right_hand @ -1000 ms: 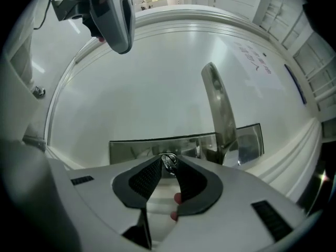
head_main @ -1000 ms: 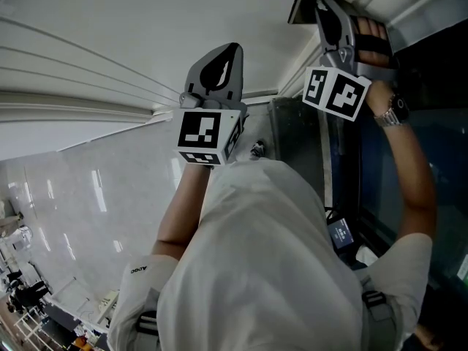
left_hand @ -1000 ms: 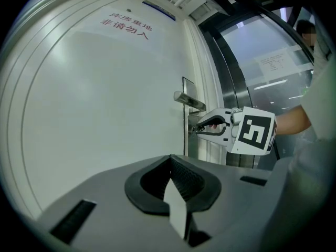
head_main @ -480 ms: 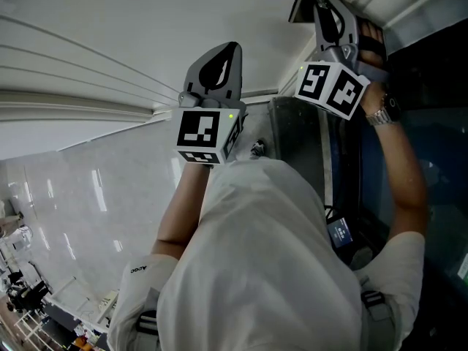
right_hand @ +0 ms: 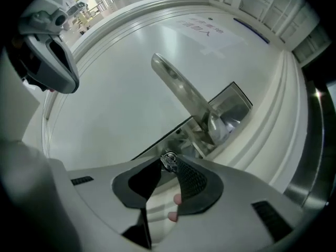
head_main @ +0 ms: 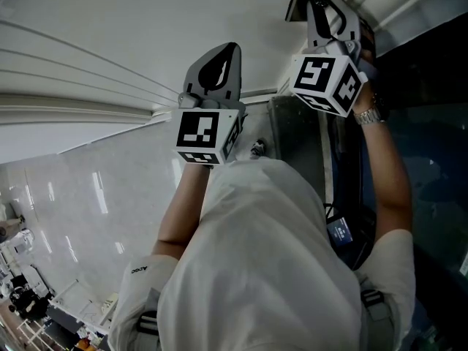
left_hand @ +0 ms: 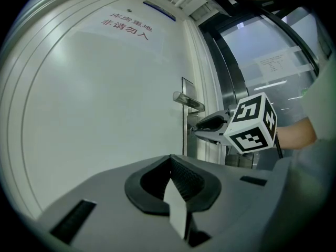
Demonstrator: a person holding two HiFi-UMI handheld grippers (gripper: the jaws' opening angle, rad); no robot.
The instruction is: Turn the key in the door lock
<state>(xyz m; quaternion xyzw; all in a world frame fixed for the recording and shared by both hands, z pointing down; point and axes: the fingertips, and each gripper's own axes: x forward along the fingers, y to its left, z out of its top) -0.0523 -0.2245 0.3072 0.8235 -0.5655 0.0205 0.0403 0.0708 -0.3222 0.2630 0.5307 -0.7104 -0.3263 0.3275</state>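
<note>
One hand-held gripper (right_hand: 166,158) pinches the key (right_hand: 168,162).

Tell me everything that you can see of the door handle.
The door handle is a shiny silver metal lever, rounded at its free end. It stands on a long metal plate near the edge of the white door and points away from that edge. In the left gripper view it lies level, not pressed down. Nothing touches it; the right hand-held gripper holds the key just below it.
</note>
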